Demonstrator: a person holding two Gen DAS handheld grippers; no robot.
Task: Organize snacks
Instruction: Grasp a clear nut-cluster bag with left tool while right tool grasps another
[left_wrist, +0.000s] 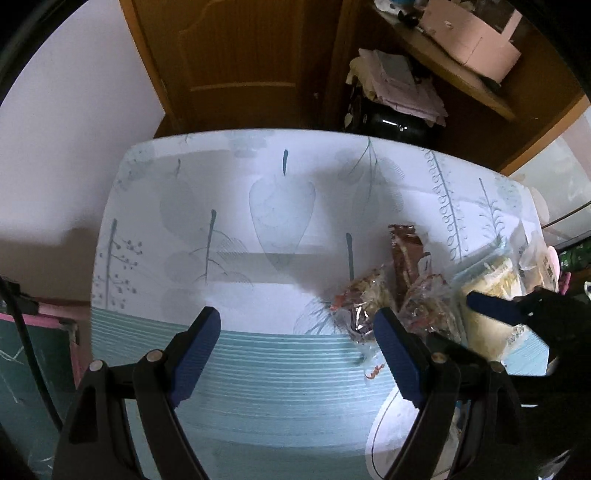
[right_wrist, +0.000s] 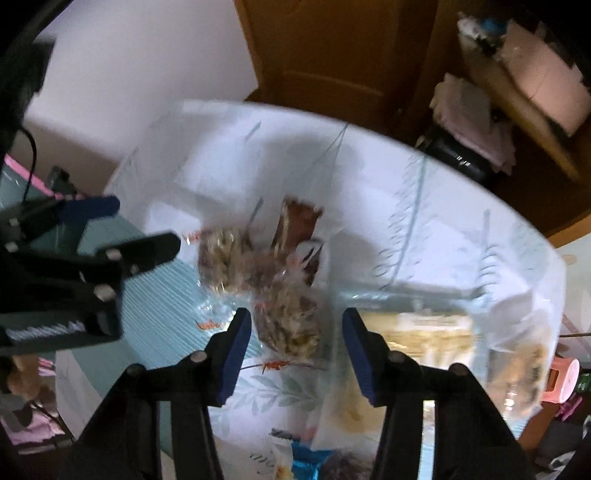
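Note:
Several snack packs lie on the leaf-patterned tablecloth (left_wrist: 258, 229). A brown wrapped bar (left_wrist: 406, 254) lies beside two clear bags of mixed snacks (left_wrist: 365, 295). A large clear bag of pale snacks (left_wrist: 487, 291) lies further right. My left gripper (left_wrist: 299, 332) is open and empty over the teal stripes, left of the snacks. My right gripper (right_wrist: 295, 328) is open, its blue pads on either side of a clear mixed-snack bag (right_wrist: 291, 321), with the brown bar (right_wrist: 295, 225) beyond. The right gripper also shows in the left wrist view (left_wrist: 495, 306), over the pale bag.
A white plate or bag edge (left_wrist: 391, 424) sits at the table's near right. A wooden door (left_wrist: 236, 62) and a cluttered wooden shelf (left_wrist: 461, 70) stand behind the table. A green board (left_wrist: 22, 373) is at the left. More packets (right_wrist: 524, 373) lie at the right edge.

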